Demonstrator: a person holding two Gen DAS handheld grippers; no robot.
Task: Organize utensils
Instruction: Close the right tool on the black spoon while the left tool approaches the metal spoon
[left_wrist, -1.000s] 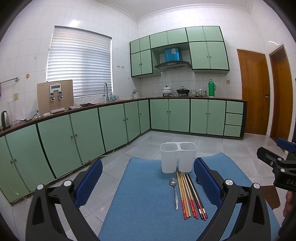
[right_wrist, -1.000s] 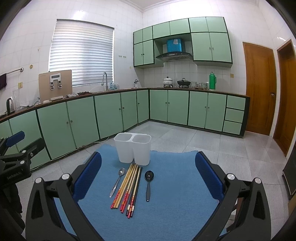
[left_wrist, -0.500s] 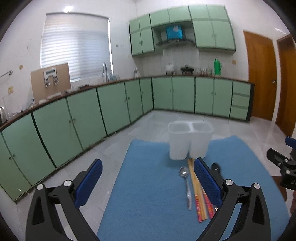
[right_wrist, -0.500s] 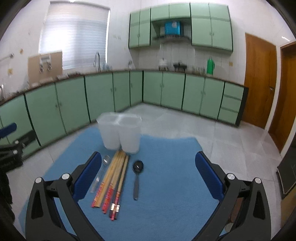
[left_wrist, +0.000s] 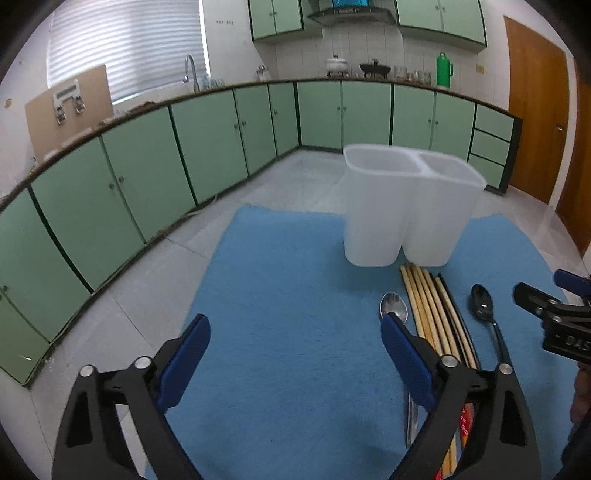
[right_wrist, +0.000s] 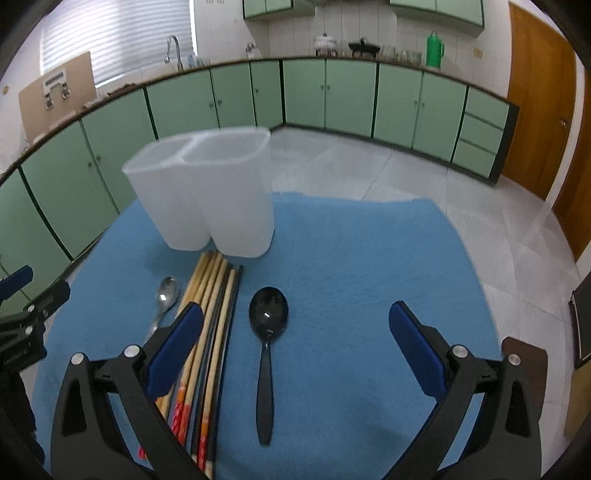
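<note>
Partly hidden: silver spoon (left_wrist: 393, 307) handle, chopsticks' (left_wrist: 434, 306) ends.

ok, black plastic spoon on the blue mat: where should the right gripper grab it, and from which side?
Probably mid-handle, from above. The black plastic spoon lies flat on the blue mat, handle toward the camera, bowl toward the white two-compartment holder. The open right gripper already straddles it; the slim handle has clear mat either side, chopsticks apart.

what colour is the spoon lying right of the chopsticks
Black, glossy plastic spoon; clearest in the right wrist view.
</note>
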